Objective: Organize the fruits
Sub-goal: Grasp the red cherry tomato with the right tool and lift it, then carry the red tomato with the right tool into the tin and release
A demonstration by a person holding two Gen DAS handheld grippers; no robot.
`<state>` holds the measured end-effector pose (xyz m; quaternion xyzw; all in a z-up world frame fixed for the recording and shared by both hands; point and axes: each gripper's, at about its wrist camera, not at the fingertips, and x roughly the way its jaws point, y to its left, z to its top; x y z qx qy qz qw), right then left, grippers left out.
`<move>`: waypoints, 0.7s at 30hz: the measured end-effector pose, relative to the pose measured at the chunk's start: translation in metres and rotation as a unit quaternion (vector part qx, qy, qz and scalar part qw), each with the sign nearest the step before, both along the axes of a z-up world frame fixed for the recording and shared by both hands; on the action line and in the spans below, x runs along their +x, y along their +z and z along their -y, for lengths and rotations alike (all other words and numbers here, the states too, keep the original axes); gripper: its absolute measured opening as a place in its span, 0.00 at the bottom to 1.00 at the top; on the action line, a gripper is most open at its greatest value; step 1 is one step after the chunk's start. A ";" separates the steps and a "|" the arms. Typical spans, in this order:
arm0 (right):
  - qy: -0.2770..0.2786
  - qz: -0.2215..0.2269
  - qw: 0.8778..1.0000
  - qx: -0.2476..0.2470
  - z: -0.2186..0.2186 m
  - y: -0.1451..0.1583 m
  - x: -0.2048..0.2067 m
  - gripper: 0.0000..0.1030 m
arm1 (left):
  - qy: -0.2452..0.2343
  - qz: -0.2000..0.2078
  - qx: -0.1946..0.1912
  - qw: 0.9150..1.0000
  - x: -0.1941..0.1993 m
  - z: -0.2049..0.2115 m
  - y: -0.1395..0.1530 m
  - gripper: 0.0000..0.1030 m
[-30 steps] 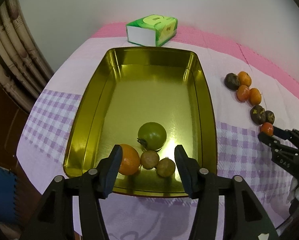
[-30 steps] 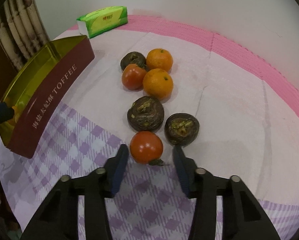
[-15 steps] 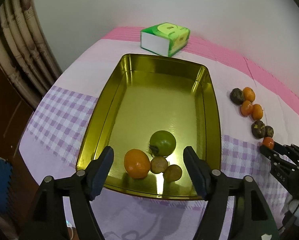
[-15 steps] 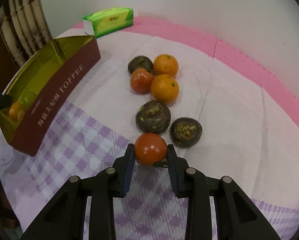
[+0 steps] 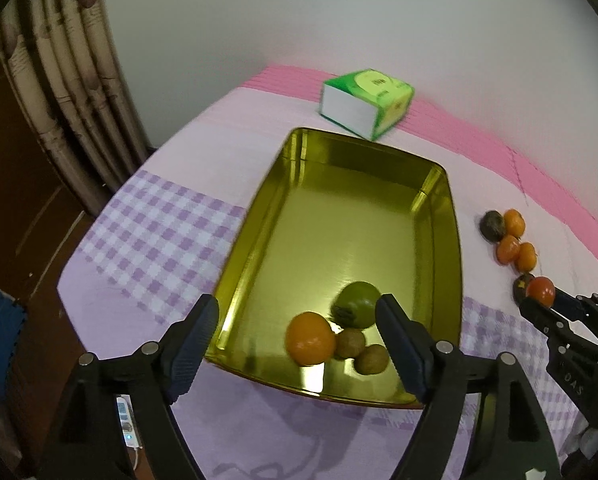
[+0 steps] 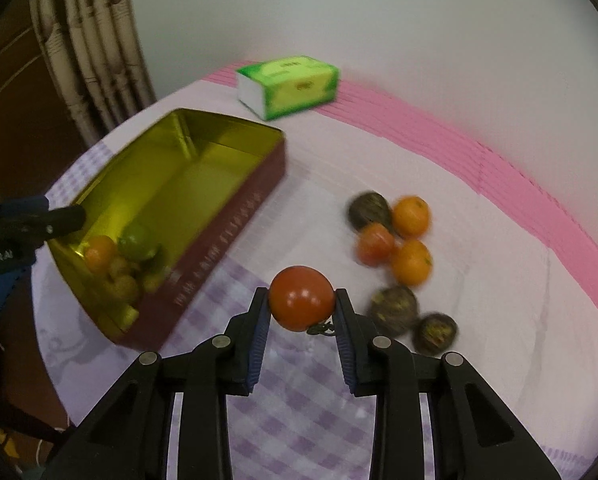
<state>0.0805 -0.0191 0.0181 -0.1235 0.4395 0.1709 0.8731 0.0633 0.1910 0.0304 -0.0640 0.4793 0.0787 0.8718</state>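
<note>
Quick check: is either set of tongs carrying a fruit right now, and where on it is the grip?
The right tongs pinch the red tomato across its two sides, stem end facing down. The left tongs hold nothing and are opening above the gold tin.

Most of the gold tin floor lies bare; four fruits crowd its near end. Bare cloth separates tin and loose fruits; the tissue box blocks the far edge.
</note>
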 end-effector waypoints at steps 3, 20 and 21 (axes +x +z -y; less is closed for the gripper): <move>0.019 0.002 1.000 0.005 -0.019 0.004 0.003 0.32 | 0.016 0.001 -0.002 1.000 -0.003 -0.010 0.001 0.75; 0.090 -0.017 0.996 0.001 -0.097 -0.012 0.011 0.32 | 0.088 -0.004 -0.017 0.996 -0.013 -0.048 -0.001 0.76; 0.093 -0.021 0.995 -0.001 -0.100 -0.015 0.011 0.32 | 0.089 -0.004 -0.015 0.996 -0.013 -0.049 -0.001 0.76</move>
